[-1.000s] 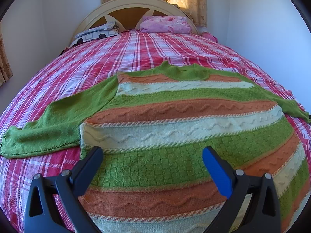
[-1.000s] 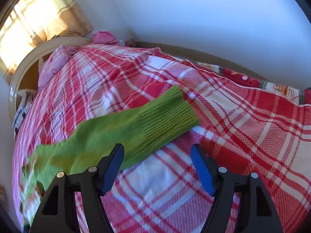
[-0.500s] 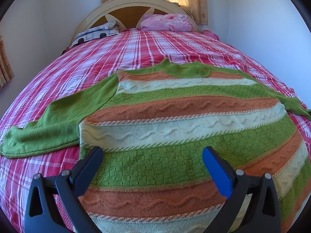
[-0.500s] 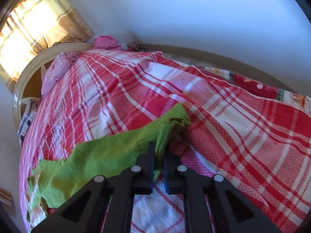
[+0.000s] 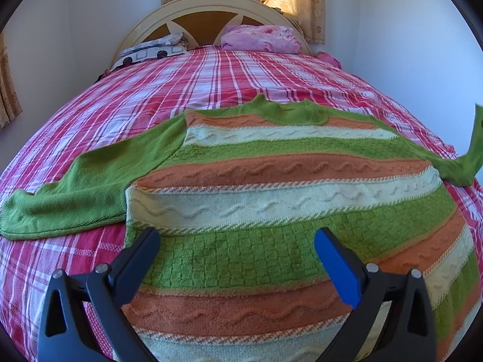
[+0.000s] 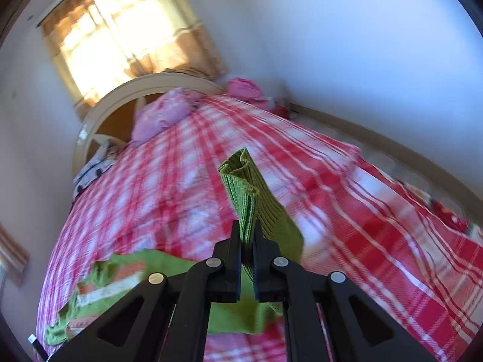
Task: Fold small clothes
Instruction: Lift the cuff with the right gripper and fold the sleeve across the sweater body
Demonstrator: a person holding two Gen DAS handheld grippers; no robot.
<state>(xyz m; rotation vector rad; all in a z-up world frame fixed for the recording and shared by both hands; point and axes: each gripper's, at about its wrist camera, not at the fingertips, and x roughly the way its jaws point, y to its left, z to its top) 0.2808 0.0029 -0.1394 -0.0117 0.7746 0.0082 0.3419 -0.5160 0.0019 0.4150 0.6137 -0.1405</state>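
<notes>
Two hand-held grippers are working here: the left hand-held gripper (image 5: pixel 237 249) is hovering with jaws spread over the striped sweater (image 5: pixel 271 205), which is lying flat on the plaid bed (image 5: pixel 196 90). The right hand-held gripper (image 6: pixel 248 241) is pinching the green sleeve cuff (image 6: pixel 244 187), holding it off the bed. Being soft, light knit, it will likely drape and stretch; cuffs and hem look the safest holds.

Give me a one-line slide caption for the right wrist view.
Right claw shut on the striped sweater's green sleeve cuff, raised above the red plaid bedspread.
</notes>
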